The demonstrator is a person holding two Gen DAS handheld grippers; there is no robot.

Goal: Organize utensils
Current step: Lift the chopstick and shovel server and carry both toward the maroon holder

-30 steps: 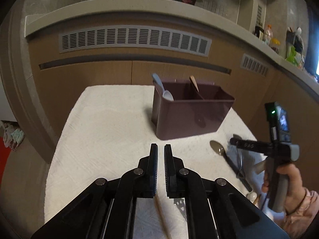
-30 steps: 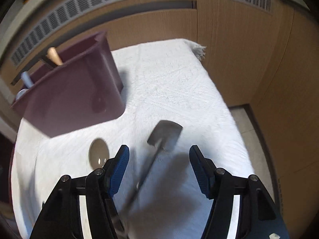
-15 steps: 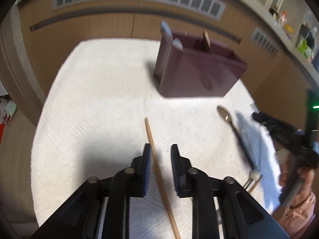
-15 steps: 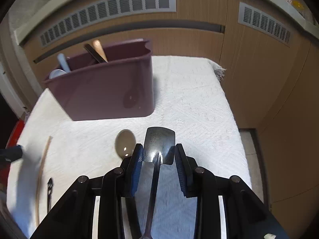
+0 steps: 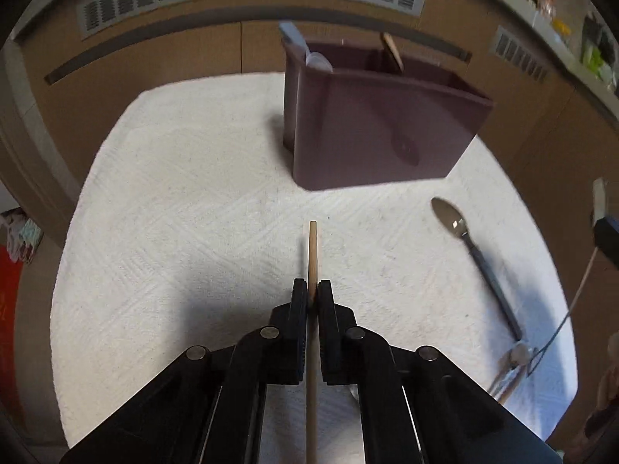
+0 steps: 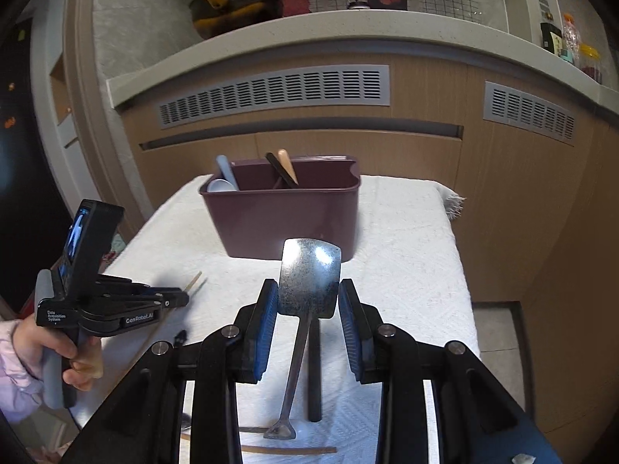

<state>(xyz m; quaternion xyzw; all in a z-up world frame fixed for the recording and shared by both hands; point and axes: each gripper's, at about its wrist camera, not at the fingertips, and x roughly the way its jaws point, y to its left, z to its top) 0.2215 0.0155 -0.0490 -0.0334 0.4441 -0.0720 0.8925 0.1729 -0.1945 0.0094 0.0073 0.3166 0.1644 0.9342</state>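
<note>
the metal spatula (image 6: 309,282) is pinched by its blade between the pads of the right gripper (image 6: 308,290), its thin handle hanging down toward the white cloth (image 6: 406,255) — lifted clear, i'd judge. its long axis runs straight toward the maroon caddy (image 6: 286,216), which stands directly ahead of it, so the right hand is the nearer one to the caddy. off to the caddy's near left, the left gripper (image 5: 313,294) is closed narrow on a wooden chopstick (image 5: 312,247), the stick pointing along the fingers at the caddy's front wall; whether it has left the cloth i can't say from here. a dark-handled spoon (image 5: 464,239) lies on the cloth near the caddy's right front corner. inside the caddy, a pale blue spoon (image 6: 226,174) stands at the left end and a wooden handle (image 6: 288,166) mid-way. writing on the left tool reads "genrobot.ai" and "data acquisition system".
</note>
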